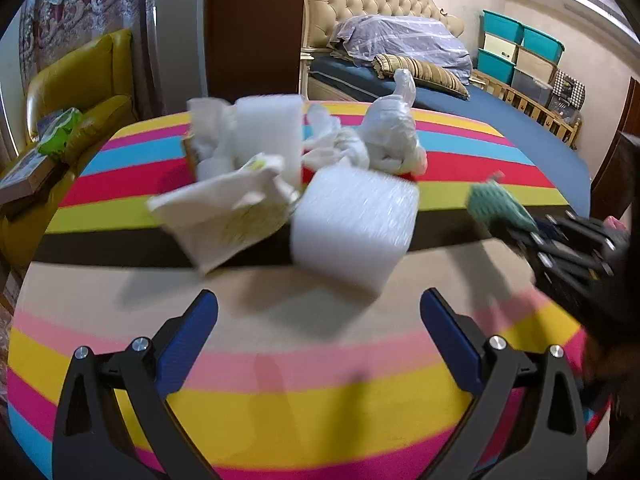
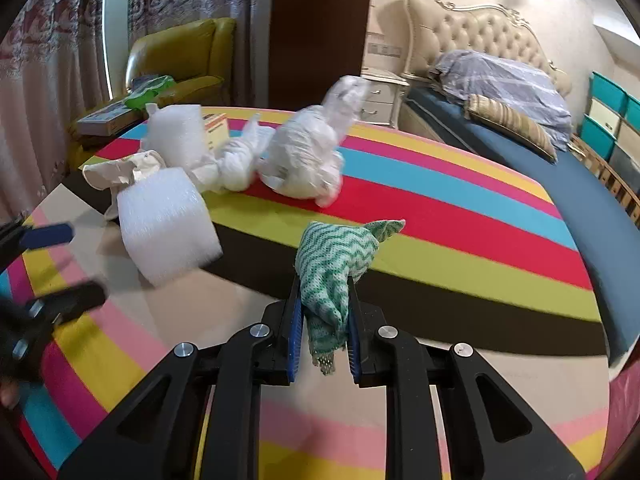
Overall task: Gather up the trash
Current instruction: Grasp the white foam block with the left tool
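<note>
My right gripper point(image 2: 323, 320) clamped on green cloth point(image 2: 334, 264) — left gripper point(image 1: 318, 336) spread wide, empty — foam block point(image 1: 352, 224) ahead.

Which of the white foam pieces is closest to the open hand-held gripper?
The foam block lying across the black stripe; the other foam piece stands farther back among the crumpled trash.

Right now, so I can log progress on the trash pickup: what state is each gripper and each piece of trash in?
Right gripper: shut on the green cloth.
Green cloth: pinched, bunched, clear of the table.
Left gripper: open, empty.
Foam sheet: curled, loose on the striped table.
Tied plastic bag: knotted, lying on the table.
Crumpled paper: loose, uncollected.
</note>
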### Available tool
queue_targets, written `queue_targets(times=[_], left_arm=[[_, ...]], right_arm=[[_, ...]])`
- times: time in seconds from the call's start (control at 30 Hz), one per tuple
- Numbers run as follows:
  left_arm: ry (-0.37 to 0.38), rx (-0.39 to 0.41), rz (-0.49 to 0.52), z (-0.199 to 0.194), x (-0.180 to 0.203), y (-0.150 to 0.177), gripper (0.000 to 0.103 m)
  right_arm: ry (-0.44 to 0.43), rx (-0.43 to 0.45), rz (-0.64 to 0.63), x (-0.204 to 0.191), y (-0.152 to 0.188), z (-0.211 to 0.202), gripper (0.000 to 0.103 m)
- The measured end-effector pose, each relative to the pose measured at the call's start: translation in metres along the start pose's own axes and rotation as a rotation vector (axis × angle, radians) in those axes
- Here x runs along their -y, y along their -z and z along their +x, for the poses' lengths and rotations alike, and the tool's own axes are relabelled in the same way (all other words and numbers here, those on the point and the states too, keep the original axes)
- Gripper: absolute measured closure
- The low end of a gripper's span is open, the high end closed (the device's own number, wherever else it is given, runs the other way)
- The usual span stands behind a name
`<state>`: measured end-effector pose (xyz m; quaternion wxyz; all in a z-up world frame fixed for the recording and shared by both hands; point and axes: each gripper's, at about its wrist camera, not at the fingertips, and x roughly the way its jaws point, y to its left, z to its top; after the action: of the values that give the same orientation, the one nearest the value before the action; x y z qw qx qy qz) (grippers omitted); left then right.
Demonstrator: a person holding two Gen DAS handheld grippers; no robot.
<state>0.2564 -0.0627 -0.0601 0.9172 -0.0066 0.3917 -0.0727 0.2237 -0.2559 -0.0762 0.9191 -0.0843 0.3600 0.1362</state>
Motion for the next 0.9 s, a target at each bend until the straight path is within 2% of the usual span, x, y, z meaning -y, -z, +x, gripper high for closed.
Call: queue_targets(times=[0.2,0.27,0.3,0.33,0.5,0.9], left_arm=[[-0.039,-0.013,0.04,0.032,0.024,-0.022,0.006],[-0.049,-0.016,0.061,0.04,0.03,-0.026,0.017],[-0.051,-0.028,0.074,0.045,0.034,-0.026,0.032],[-0.051,-0.043,0.082,0.048,0.036,-0.026,0.034],[-0.007,-0.012,0.091,0.039,0.042,-0.014,0.036],[0.003,0.05,0.085,0.004,0.043,0.015,0.036]], right_arm=[[-0.005,0.015,0.025,0.01,0.011,-0.012,0.083],[-0.009,0.017,0.036,0.012,0.012,-0.013,0.083],[-0.009,0.016,0.043,0.014,0.012,-0.013,0.083],[-0.01,0.015,0.05,0.016,0.012,-0.012,0.083],[-0.024,0.005,0.089,0.021,0.011,-0.009,0.083],[-0.019,-0.001,0.113,0.02,0.017,-0.016,0.083]])
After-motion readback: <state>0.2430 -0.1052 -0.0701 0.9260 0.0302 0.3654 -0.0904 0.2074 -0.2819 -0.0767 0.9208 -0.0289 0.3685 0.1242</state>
